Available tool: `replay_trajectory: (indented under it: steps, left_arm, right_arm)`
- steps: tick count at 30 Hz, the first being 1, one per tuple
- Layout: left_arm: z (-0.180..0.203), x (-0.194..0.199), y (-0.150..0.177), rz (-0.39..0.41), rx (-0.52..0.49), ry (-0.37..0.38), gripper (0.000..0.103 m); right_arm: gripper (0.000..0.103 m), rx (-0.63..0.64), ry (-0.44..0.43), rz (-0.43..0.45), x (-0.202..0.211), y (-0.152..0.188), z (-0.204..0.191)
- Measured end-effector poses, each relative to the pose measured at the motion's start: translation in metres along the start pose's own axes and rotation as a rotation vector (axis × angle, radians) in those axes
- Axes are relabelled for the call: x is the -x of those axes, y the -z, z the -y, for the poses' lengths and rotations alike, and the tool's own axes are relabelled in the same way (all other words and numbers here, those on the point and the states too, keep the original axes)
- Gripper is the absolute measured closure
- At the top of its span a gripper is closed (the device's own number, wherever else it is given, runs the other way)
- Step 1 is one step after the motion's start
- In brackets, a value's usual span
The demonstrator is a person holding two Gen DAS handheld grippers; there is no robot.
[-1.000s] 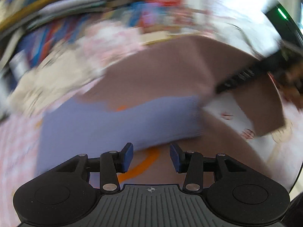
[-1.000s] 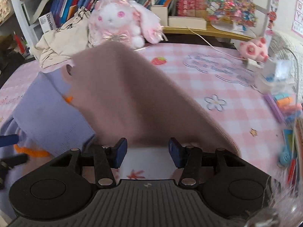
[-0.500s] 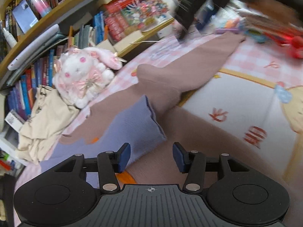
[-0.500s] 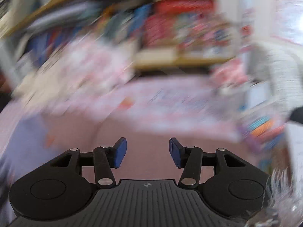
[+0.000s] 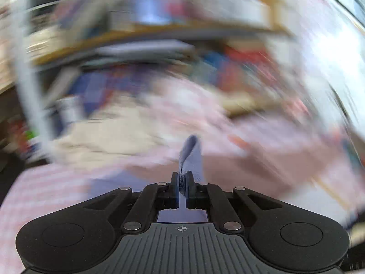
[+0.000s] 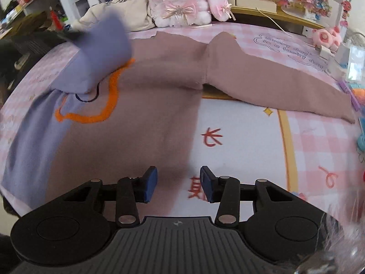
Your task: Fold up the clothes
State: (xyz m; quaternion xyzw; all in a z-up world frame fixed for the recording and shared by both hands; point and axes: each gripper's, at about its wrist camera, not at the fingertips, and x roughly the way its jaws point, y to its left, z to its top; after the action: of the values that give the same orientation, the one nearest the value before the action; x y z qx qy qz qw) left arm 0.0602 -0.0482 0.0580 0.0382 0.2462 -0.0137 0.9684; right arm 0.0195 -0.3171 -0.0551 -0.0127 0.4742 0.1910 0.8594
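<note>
1. The sweater is a soft knit, mauve-brown in the body with lavender at one side and an orange fuzzy outline stitched on the front. It lies flat on the pink checked table cover.
2. The lavender sleeve is lifted off the sweater's side, its end blurred.
3. The left gripper has just been closing; its blue pads are together, clamped on a fold of lavender sleeve.
4. The right gripper has just been closing; its pads stand apart above the sweater's near edge, nothing pinched between them.
5. Behind the sweater sit a fluffy pink-and-white plush rabbit and a crumpled cream cloth bag; its contents cannot be told.
</note>
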Motion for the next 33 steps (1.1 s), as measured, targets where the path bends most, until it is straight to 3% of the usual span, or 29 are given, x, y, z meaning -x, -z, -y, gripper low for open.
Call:
replay_trajectory:
  steps: [4,7,9,11,13,15,19,21,23,26,28,29,33]
  left_arm:
    - [-0.144,0.034,-0.006,0.003,0.199,-0.2,0.098]
    - [-0.222,0.044,0.006,-0.068,0.154,-0.374,0.098]
    - [-0.259,0.044,0.017,-0.13,0.127,-0.453,0.095]
    - [-0.287,0.04,0.031,-0.199,0.114,-0.532,0.084]
    - [-0.299,0.041,0.048,-0.245,0.125,-0.589,0.08]
    - [-0.297,0.053,0.065,-0.257,0.172,-0.54,0.08]
    - [-0.255,0.075,0.1,-0.242,0.331,-0.191,0.068]
    - [-0.227,0.075,0.119,-0.261,0.413,-0.032,0.067]
    - [-0.2,0.068,0.131,-0.29,0.434,0.059,0.067]
    - [-0.168,0.053,0.14,-0.334,0.353,0.103,0.066]
    - [-0.154,0.046,0.145,-0.351,0.277,0.08,0.065]
    - [-0.148,0.044,0.146,-0.352,0.242,0.065,0.06]
    - [-0.141,0.046,0.145,-0.355,0.215,0.066,0.06]
  right_arm:
    - [0.071,-0.083,0.06,0.001,-0.004,0.005,-0.012]
    - [0.073,-0.119,0.118,0.009,-0.001,0.01,-0.02]
    - [0.073,-0.141,0.146,0.007,0.001,0.016,-0.025]
    - [0.074,-0.153,0.176,0.012,0.004,0.022,-0.032]
    - [0.074,-0.169,0.198,0.013,0.007,0.026,-0.038]
    - [0.074,-0.177,0.215,0.012,0.009,0.029,-0.044]
    - [0.077,-0.193,0.24,0.01,0.01,0.032,-0.055]
    - [0.08,-0.205,0.24,0.004,0.012,0.033,-0.057]
    - [0.083,-0.209,0.235,-0.003,0.014,0.036,-0.062]
    - [0.086,-0.191,0.229,-0.008,0.017,0.042,-0.072]
    - [0.086,-0.192,0.227,-0.007,0.02,0.046,-0.077]
    - [0.086,-0.198,0.226,-0.008,0.021,0.049,-0.079]
    - [0.083,-0.206,0.247,-0.006,0.027,0.057,-0.085]
